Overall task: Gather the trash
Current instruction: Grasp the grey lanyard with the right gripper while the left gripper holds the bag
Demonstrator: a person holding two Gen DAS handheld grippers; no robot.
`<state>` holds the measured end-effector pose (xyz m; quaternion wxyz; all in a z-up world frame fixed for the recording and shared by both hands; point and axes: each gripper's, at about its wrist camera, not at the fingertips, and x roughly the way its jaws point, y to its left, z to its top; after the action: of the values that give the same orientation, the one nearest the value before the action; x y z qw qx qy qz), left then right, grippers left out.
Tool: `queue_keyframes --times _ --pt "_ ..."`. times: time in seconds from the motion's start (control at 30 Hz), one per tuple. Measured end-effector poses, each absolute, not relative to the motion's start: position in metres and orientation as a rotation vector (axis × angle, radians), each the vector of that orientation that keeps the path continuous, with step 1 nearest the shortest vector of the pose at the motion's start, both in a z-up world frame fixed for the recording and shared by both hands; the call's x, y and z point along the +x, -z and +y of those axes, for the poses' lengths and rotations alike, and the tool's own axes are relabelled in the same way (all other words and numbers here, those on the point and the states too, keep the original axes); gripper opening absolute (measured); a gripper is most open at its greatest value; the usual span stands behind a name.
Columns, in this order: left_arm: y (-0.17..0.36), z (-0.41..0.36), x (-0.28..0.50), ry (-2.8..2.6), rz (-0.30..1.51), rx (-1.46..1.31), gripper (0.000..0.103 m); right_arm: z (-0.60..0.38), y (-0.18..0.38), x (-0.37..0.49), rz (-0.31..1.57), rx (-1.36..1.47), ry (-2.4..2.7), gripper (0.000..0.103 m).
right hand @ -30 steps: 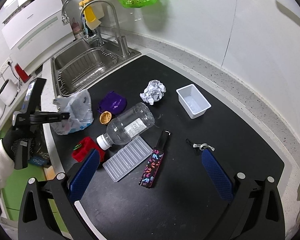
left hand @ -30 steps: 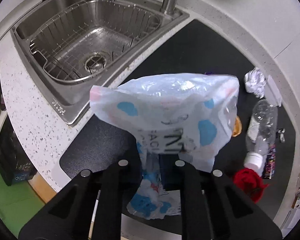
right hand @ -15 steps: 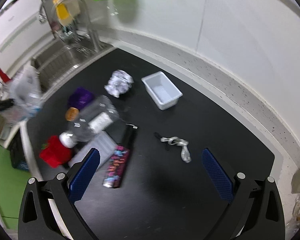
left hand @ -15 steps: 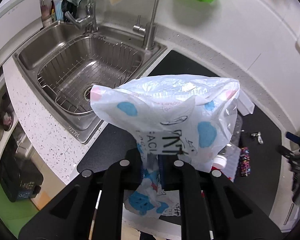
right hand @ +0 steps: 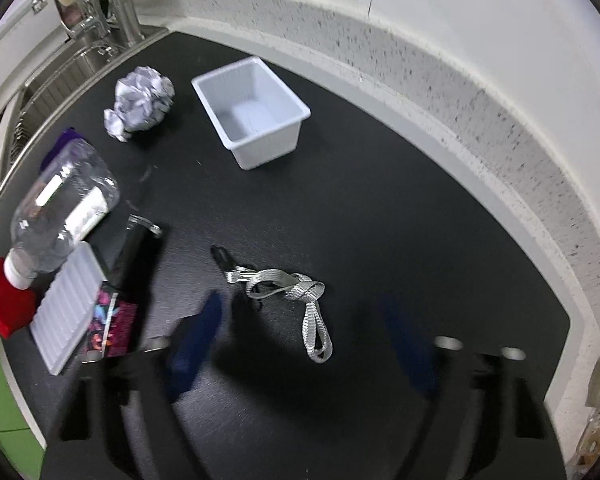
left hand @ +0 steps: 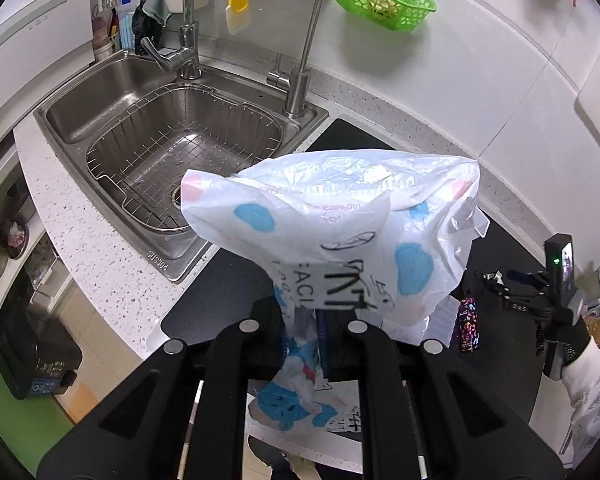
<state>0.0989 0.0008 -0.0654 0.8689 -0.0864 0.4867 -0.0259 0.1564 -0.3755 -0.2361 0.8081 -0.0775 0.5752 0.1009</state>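
My left gripper (left hand: 302,332) is shut on the gathered neck of a white plastic bag (left hand: 340,224) with blue spots, which hangs lifted over the black mat beside the sink. In the right wrist view my right gripper (right hand: 300,340) points down at the mat, blurred, and its jaws are closing. A grey woven strap (right hand: 296,292) with a black clip lies on the mat between and just ahead of the blue pads (right hand: 196,340), which do not touch it. A crumpled paper ball (right hand: 140,102), a clear bottle (right hand: 60,208) and a colourful packet (right hand: 112,320) lie to the left.
A white plastic tub (right hand: 252,112) stands at the back of the mat (right hand: 380,220). A white ribbed tray (right hand: 68,312) and a red object (right hand: 6,308) sit at the mat's left edge. The steel sink (left hand: 112,120) with a wire basket is left of the mat. A gloved hand (left hand: 568,340) holds the other gripper.
The left gripper has risen with the bag. The right gripper has dropped toward the mat over the grey strap, and its jaws have narrowed.
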Motion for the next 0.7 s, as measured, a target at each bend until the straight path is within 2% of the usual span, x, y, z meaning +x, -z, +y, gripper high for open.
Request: queue_keyframes --times 0.03,0.07,0.1,0.17,0.43,0.7 --pt "0.065 0.001 0.097 0.052 1.018 -0.183 0.011 -0.376 0.236 0.156 1.227 -0.160 -0.222 0.052" --pt "0.065 0.001 0.096 0.050 1.018 -0.184 0.011 -0.376 0.235 0.155 1.225 -0.149 -0.237 0.043" --pt "0.065 0.001 0.095 0.048 1.019 -0.185 0.011 -0.376 0.233 0.155 1.221 -0.144 -0.243 0.028" --pt "0.066 0.000 0.093 0.049 1.020 -0.188 0.011 -0.379 0.231 0.153 1.221 -0.139 -0.227 0.006" --pt "0.064 -0.001 0.082 0.060 1.013 -0.200 0.011 -0.387 0.196 0.128 1.156 -0.102 -0.221 0.006" --pt "0.048 0.012 0.049 0.046 0.973 -0.211 0.011 -0.346 0.124 0.093 1.024 -0.109 -0.331 0.006"
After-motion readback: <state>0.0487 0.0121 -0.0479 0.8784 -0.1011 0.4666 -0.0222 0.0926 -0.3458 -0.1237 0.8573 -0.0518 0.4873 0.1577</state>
